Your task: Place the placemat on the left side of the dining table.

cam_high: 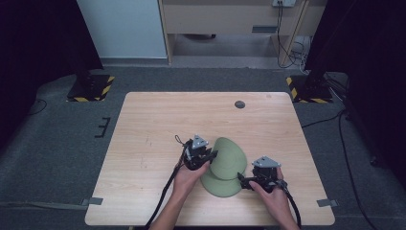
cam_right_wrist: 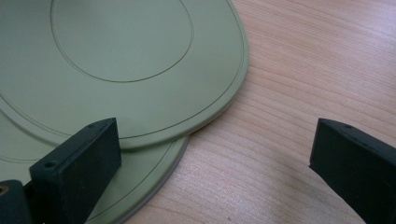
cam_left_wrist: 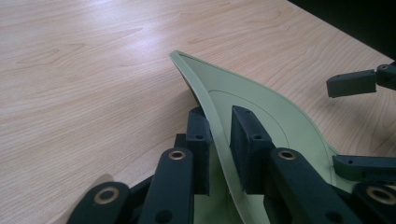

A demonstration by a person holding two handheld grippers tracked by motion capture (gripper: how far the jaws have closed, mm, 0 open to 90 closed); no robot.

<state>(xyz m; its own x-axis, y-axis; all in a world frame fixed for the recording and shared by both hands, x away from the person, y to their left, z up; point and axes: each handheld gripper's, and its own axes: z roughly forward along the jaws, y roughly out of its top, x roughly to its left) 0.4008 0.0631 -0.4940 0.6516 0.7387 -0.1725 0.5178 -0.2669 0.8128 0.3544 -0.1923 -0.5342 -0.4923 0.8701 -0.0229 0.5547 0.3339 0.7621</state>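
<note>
Wooden desk [cam_high: 153, 124], pale, with a small dark round mark [cam_high: 240, 104] near the far edge and grey tape at the near corners.

On the near middle of the desk, two green mats: a lower mat [cam_high: 219, 184] flat on the wood, and an upper mat [cam_high: 231, 155] lying partly over it, a little farther and to the right. Soft and thin material, with ring lines pressed in the surface.

Left tool [cam_high: 211, 154] at the left edge of the upper mat, jaws closed on that edge. In the left gripper view, pads [cam_left_wrist: 246, 140] on both sides of the thin green rim, and this rim lifted and curled up from the desk, so the mat bends like a leaf. No earlier picture for comparison.

Right tool [cam_high: 243, 181] at the right near side of the mats, low over the desk. In the right gripper view, jaws wide apart, nothing between them; one pad over the mat rim, the other over bare wood.

Judgement: work probably at the beginning. Done: edge of the upper mat pinched and raised. Left: full separation or folding of the mat, and a grip for the right tool.
</note>
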